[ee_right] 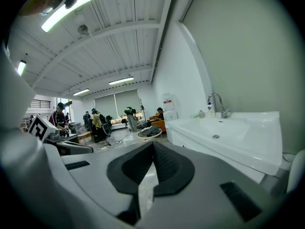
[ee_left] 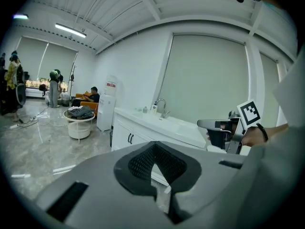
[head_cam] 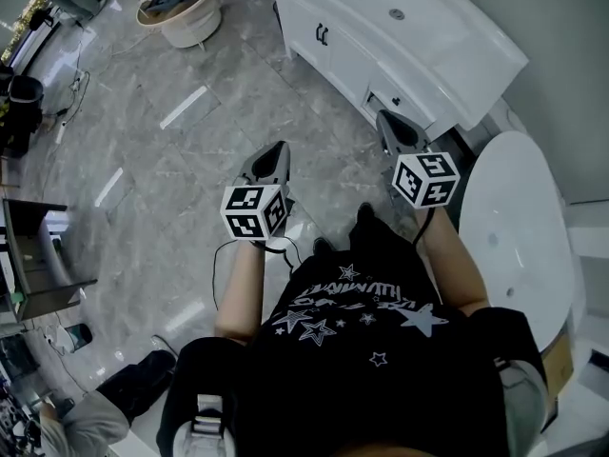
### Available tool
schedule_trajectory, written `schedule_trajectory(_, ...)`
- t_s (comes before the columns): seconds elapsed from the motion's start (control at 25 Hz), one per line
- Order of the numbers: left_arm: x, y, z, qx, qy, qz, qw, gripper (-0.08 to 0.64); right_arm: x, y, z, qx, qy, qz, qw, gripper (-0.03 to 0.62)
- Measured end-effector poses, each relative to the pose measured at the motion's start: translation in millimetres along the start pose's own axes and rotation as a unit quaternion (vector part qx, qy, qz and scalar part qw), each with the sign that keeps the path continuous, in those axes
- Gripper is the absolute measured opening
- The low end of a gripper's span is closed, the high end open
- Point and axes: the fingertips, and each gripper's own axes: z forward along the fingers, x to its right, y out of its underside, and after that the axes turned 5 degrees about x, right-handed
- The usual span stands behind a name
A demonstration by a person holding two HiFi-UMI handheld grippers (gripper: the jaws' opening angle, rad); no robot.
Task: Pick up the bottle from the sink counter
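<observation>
The bottle [ee_right: 210, 109] stands at the back of the white sink counter [ee_right: 255, 149], just beside the faucet [ee_right: 217, 103]. It is well apart from both tools, with the basin [ee_right: 217, 130] lying between it and the right tool [ee_right: 152, 144]. That tool's jaws are pressed together and empty, and so are those of the left tool [ee_left: 153, 146]. The bottle's label shows blue, but its print is too small to read. A round side table [ee_left: 79, 123] heaped with clothes and a water dispenser [ee_left: 106, 112] stand beyond the counter's far end.
</observation>
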Motion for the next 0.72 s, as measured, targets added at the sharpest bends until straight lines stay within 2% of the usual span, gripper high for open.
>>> schedule_trajectory(0.12,-0.1,1.1,7.3,0.001,0.01,-0.001,1.0,0.008,11.0,5.0,9.3,-0.005,0.003,0.007,1.0,0.007)
schedule_trajectory(0.36,-20.4,-2.9,49.3,-0.01,-0.006,0.004,0.9999,0.008,49.5,8.5,62.2,-0.011,-0.005,0.027,1.0,0.007)
schedule_trajectory(0.72,-64.4,-57.0,181.5,-0.011,-0.03,0.022,0.9992,0.008,149.6,-27.9,185.1,0.004,-0.006,0.047,0.999,0.006)
